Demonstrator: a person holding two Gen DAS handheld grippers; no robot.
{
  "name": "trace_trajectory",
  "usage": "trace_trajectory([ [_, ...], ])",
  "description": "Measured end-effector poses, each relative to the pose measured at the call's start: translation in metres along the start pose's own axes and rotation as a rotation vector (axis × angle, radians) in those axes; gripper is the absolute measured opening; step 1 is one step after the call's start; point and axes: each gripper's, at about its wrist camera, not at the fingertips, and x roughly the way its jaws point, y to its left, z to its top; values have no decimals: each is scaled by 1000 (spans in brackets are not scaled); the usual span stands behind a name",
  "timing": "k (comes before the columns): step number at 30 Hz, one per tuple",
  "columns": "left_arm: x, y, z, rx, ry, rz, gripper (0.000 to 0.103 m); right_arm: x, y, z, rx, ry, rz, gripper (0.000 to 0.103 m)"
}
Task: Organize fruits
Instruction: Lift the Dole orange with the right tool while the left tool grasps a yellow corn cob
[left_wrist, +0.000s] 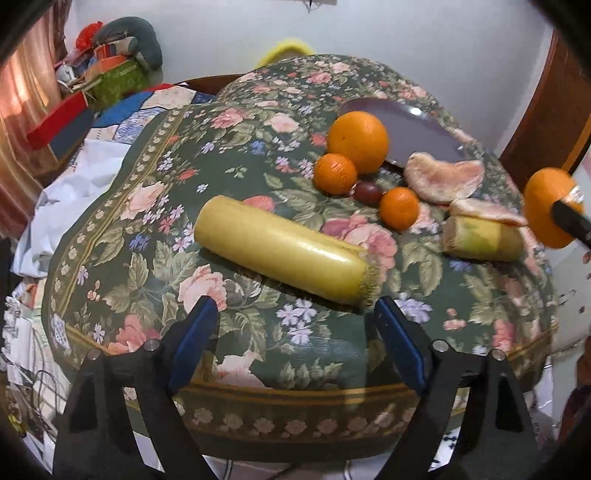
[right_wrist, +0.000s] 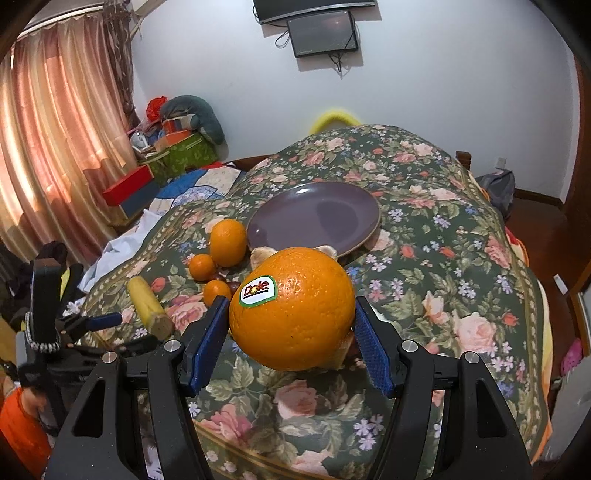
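Observation:
My right gripper (right_wrist: 291, 301) is shut on a big orange (right_wrist: 306, 306) with a Dole sticker, held above the floral tablecloth (right_wrist: 424, 295); the same orange (left_wrist: 546, 210) shows at the far right in the left wrist view. My left gripper (left_wrist: 295, 310) is open, its blue pads just short of a long yellow fruit piece (left_wrist: 280, 254) lying crosswise, nothing between them. Behind it sit a large orange (left_wrist: 358, 136), two small oranges (left_wrist: 335, 173) (left_wrist: 399, 207), a dark small fruit (left_wrist: 368, 192), pinkish peel pieces (left_wrist: 443, 177) and a short yellow piece (left_wrist: 480, 238). A purple plate (right_wrist: 314, 218) holds nothing.
The round table's edge (left_wrist: 295, 398) curves just below my left fingers. To the left are a quilted bed (right_wrist: 192, 188), stacked boxes (right_wrist: 177, 151) and a pink curtain (right_wrist: 55, 129). A screen (right_wrist: 321, 33) hangs on the back wall.

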Motion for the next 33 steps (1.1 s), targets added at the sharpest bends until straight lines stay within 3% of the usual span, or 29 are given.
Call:
trace_trajectory([
  [4,-9,-4,9,-15,-29,-42,94,3,-1,-2,8,10,8,63],
  [9,12,8,29,-122,3,7,98,4,-5,-2,21,18,9,63],
  [13,32,21,35,-240,37,-68,99,3,-8,-4,23,18,-3,63],
  [19,43,7,45,-195,13,5,98,7,-14,-6,40,33,-2,64],
  [21,47,4,47,-179,10,24,93,7,-14,-6,44,35,-2,64],
  [23,47,2,48,-151,-3,42,80,7,-15,-7,47,34,-2,64],
  [27,42,1,45,-113,-5,1,68,7,-16,-6,53,32,0,64],
  [33,25,-12,32,35,5,-61,45,7,-16,-5,53,26,1,64],
])
